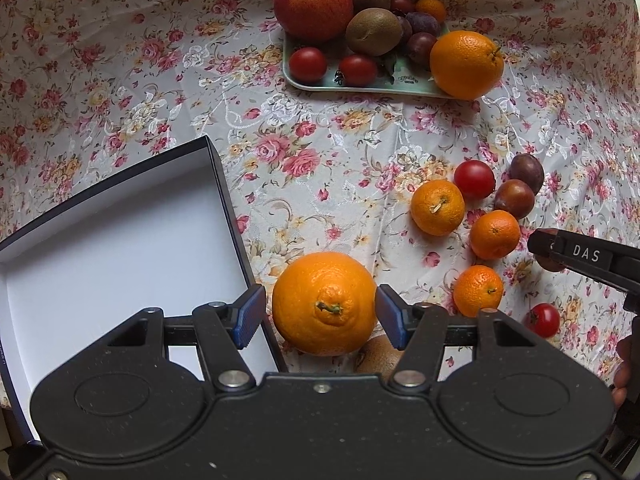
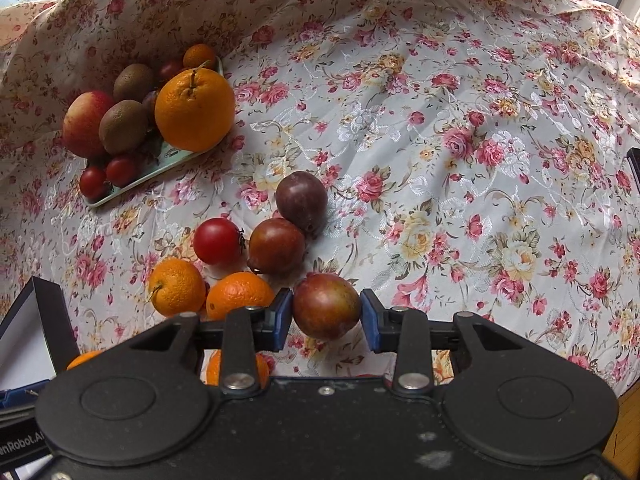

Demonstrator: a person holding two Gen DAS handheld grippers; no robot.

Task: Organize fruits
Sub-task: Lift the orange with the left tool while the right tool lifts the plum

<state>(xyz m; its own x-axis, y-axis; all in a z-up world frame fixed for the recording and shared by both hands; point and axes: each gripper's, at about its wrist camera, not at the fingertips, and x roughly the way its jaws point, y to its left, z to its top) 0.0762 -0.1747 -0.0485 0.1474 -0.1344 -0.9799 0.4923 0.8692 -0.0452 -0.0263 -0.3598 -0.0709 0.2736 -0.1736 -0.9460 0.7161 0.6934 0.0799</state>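
Note:
My left gripper (image 1: 320,316) is shut on a large orange (image 1: 324,300), one blue pad against each side, right beside the white box (image 1: 120,240). A kiwi (image 1: 378,356) peeks out from under that orange. My right gripper (image 2: 326,318) is shut on a reddish plum (image 2: 326,306) just above the cloth; the right gripper (image 1: 560,254) also shows at the right edge of the left wrist view. Loose fruit lies beside the right gripper: mandarins (image 2: 176,286), a tomato (image 2: 218,240) and two dark plums (image 2: 300,200).
A pale green tray (image 1: 360,86) at the back holds an apple (image 1: 314,6), kiwis, tomatoes, plums and a big orange (image 1: 466,64) at its corner. The flowered cloth (image 2: 460,160) lies bare to the right. A hand (image 1: 622,372) shows at the right edge.

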